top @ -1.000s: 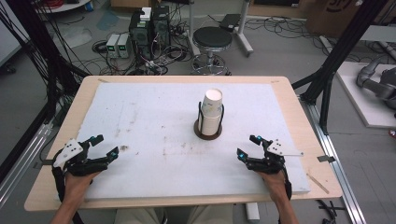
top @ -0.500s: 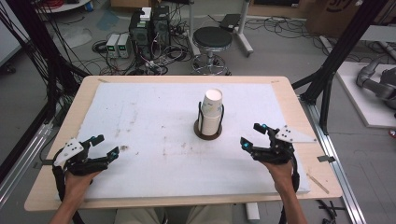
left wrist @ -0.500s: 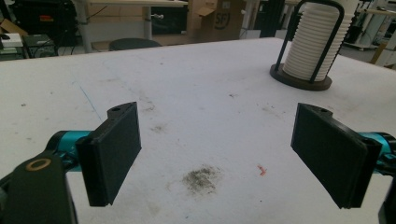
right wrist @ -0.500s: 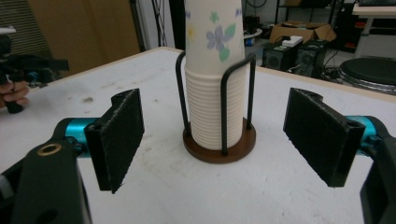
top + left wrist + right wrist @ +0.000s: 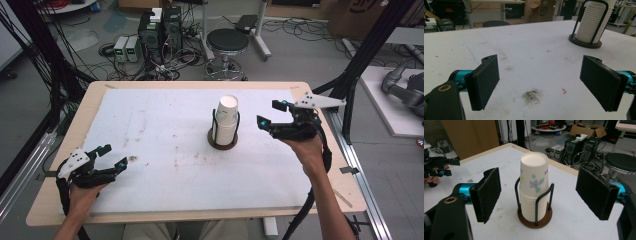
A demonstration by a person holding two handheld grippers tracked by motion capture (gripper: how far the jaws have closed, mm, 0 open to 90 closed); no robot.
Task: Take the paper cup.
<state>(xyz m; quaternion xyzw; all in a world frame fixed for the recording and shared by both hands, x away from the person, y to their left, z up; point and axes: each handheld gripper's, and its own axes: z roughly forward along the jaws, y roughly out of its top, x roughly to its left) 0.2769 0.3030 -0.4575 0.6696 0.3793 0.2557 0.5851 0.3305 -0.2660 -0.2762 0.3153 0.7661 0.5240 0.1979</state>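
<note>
Left gripper (image 5: 109,156) near left corner of table (image 5: 150,125), low over white mat, jaws spread, nothing between them. Dark smudge (image 5: 532,95) on mat just ahead of it. Cup stack (image 5: 227,119) in black wire holder (image 5: 223,140) at table middle, upright; top cup printed with flowers. Right gripper (image 5: 272,114) lifted just right of stack, pointing at it, jaws spread wide, not touching cups. In right gripper view, stack (image 5: 534,187) sits between the two jaws, farther off.

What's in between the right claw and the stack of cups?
Nothing: the high view shows bare white table cover between the right gripper and the cup stack.
</note>
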